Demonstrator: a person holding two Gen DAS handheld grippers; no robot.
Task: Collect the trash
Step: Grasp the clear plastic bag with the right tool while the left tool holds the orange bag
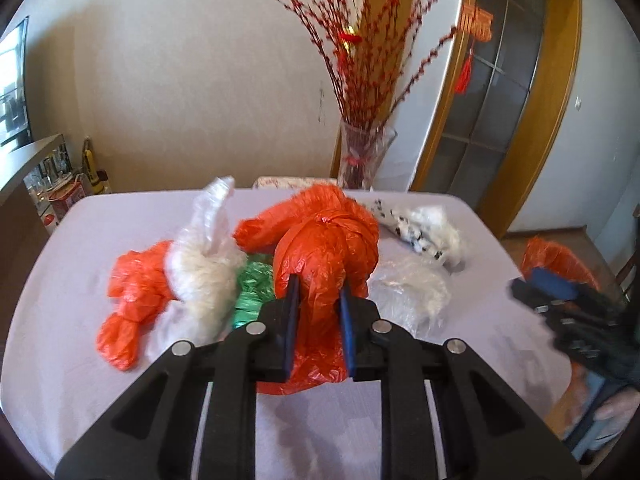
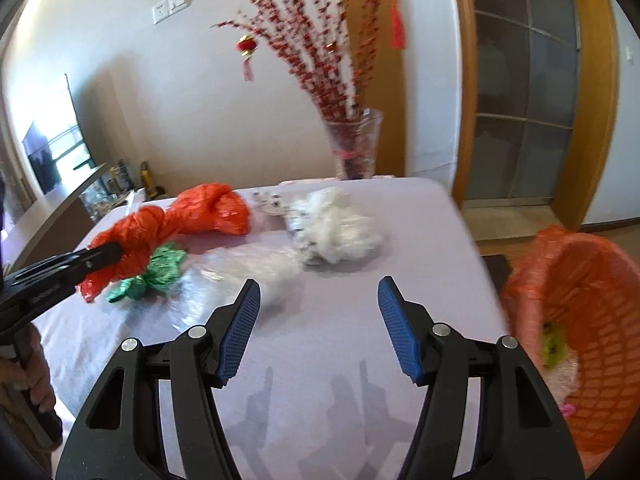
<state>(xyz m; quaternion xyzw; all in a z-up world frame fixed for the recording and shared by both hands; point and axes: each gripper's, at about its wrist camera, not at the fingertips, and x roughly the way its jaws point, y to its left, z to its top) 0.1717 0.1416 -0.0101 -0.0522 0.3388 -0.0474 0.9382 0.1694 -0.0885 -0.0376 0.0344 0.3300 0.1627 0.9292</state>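
Left gripper (image 1: 318, 292) clenches the knotted orange bag (image 1: 328, 248), while right gripper (image 2: 318, 300) hangs released above the table (image 2: 420, 240).

black gripper (image 2: 318, 330), blue ribbed pads (image 2: 238, 334), silver screws

Readable text: none is found in either view.
Red tin (image 1: 69, 200) beside the worktop: markings are seen, too blurred to be read.
Hanging red ornament (image 1: 476, 22): no characters can be made out.
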